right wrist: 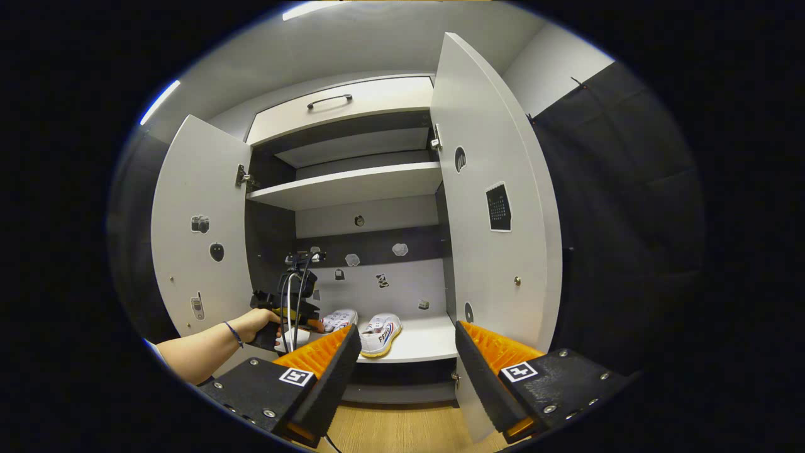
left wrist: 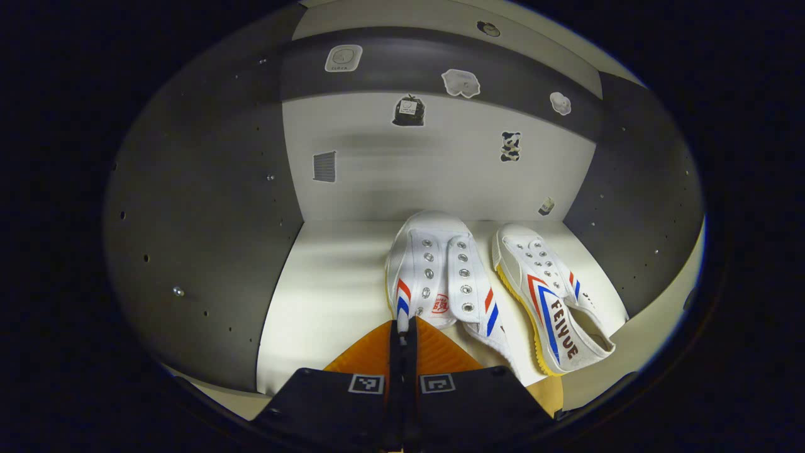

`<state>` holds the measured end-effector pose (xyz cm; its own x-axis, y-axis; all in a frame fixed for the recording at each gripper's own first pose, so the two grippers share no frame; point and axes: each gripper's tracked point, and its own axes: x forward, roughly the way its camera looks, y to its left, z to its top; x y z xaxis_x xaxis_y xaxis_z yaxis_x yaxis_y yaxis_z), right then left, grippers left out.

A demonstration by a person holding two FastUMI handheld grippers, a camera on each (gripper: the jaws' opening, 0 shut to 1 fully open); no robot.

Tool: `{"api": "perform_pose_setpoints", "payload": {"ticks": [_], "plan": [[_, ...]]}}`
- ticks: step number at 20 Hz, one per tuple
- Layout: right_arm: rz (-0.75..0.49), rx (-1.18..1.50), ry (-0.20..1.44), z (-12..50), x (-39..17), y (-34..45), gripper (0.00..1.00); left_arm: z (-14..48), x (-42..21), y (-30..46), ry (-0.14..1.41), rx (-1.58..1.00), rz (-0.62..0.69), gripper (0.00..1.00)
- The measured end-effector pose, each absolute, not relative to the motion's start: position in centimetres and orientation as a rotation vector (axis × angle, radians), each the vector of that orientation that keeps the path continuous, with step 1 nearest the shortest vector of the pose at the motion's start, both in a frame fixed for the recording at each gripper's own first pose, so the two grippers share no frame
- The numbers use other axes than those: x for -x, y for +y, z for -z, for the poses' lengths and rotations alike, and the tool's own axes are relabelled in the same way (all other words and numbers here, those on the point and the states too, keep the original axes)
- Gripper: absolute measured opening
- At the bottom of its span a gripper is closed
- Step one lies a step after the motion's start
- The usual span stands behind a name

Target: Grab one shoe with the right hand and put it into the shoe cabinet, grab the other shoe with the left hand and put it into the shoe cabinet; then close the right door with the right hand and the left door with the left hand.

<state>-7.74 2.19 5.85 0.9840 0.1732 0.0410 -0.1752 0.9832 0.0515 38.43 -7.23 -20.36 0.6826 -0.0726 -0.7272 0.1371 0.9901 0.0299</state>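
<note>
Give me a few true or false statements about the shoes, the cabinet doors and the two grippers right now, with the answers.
1. Both shoes sit on the cabinet's bottom shelf. True: left shoe, right shoe, side by side.
2. Both doors are closed. False: the left door and right door both stand open.
3. The left gripper has its jaws closed on the left shoe's edge. True.
4. The right gripper holds a shoe. False: its jaws are open and empty, outside the cabinet.
5. The shoes lie stacked on each other. False: they rest next to each other on the shelf.
</note>
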Motion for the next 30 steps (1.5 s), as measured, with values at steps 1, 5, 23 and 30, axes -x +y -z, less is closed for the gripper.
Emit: {"api": "perform_pose_setpoints", "payload": {"ticks": [1,5,23,30], "plan": [[-0.175,-0.053,-0.037,-5.8,7.8,2.2,0.93,20.4,-38.3,-7.1,0.812,-0.091,0.117,0.07],[-0.176,-0.053,-0.025,-5.5,8.2,2.0,0.93,19.7,-38.4,-7.0,0.773,-0.070,0.105,0.18],[0.040,0.015,-0.059,-6.2,12.7,-11.1,0.93,0.7,-21.7,-9.9,0.251,-0.103,0.176,0.70],[0.131,0.006,-0.001,-1.9,12.3,-17.2,0.93,-3.6,-12.7,-9.4,0.125,-0.077,0.175,0.77]]}}
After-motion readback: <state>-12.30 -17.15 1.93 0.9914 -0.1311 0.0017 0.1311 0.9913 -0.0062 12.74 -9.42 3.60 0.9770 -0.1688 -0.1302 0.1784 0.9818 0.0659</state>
